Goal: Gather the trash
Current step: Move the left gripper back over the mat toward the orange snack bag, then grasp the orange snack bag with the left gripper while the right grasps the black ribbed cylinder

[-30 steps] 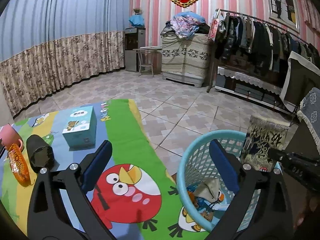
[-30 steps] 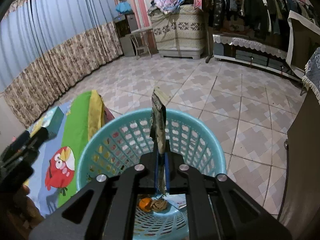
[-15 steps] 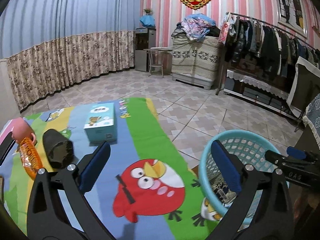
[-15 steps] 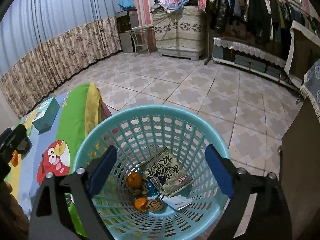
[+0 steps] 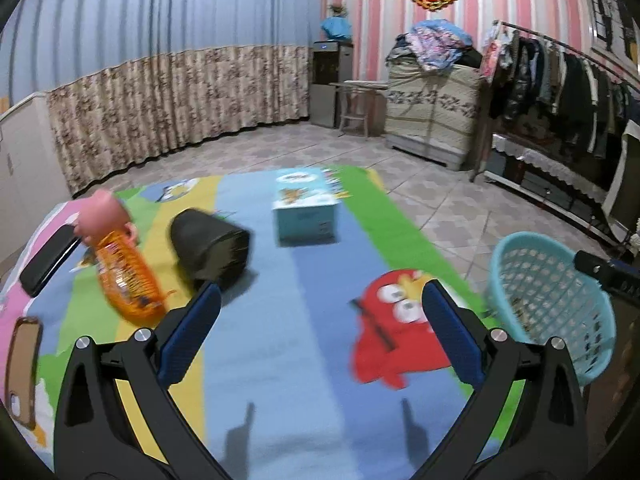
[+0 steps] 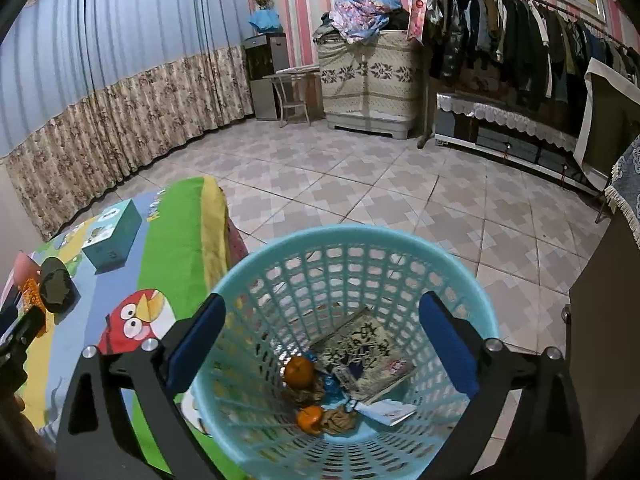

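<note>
The right hand-held gripper (image 6: 320, 344) is positioned above the blue trash basket (image 6: 256, 280), which fills the lower centre of the right wrist frame. Its jaws are spread wide and hold nothing. The basket contains a printed snack packet (image 6: 366, 346), two oranges (image 6: 299, 372), a crumpled brown scrap (image 6: 338, 420) and a white paper piece (image 6: 386, 410), all resting at the bottom.

The left hand-held gripper (image 5: 320, 332) is also fully spread and empty. It is positioned over the cartoon-print mat (image 5: 280, 360) covering the worktop. In the left wrist frame, the basket (image 5: 552, 296) appears at the right edge, beside the worktop.

Items on the mat, left half of the left wrist frame:
- An orange snack packet (image 5: 128, 276) lies at centre left, touching a pink cup (image 5: 102, 214) behind it.
- A dark cylindrical object (image 5: 210, 246) lies on its side just right of the packet.
- A light blue tissue box (image 5: 306, 208) stands at upper centre, apart from the others.
- A phone (image 5: 24, 364) lies at the lower left edge.

This view is motion-blurred.
</note>
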The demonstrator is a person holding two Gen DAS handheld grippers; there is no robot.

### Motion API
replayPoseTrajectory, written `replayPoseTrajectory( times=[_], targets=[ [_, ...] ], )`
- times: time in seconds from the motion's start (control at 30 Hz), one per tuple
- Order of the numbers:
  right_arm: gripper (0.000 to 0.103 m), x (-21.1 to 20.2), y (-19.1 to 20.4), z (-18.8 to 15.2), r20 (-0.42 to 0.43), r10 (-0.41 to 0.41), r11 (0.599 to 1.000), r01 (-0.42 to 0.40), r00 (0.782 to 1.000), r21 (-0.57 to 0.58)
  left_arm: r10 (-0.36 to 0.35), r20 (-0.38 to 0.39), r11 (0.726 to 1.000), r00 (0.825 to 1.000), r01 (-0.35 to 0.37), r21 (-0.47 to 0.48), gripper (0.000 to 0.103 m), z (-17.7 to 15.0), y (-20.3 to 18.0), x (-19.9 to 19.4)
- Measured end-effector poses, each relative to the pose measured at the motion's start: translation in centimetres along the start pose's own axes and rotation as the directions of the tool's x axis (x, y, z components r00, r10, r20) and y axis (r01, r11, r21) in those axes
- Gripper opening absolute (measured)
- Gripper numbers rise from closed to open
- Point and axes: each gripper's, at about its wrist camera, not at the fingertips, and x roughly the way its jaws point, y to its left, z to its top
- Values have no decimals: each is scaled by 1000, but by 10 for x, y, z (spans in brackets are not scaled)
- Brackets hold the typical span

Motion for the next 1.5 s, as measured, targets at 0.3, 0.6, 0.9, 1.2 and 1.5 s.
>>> replayPoseTrajectory(
  times=[0.3,0.6,0.9,1.2,1.5],
  targets=[
    [95,13,45,-12,-29,36,998,-37,999,-46,72,-79,995,994,-77,-60,97,-3,94,17],
    [95,28,95,-26,-81,60,990,-69,995,-122,100,-161,995,982,-100,4,97,5,140,44],
    [95,29,124,-34,-92,43,972,-63,995,-228,115,-174,991,978,-102,81,93,0,153,70],
    [95,21,144,-42,-109,71,951,-100,992,-292,-42,-260,999,965,38,-19,45,-5,172,87],
    [95,2,200,-30,-116,163,924,-193,980,-331,76,-122,995,990,-68,71,19,-3,179,60]
  ],
)
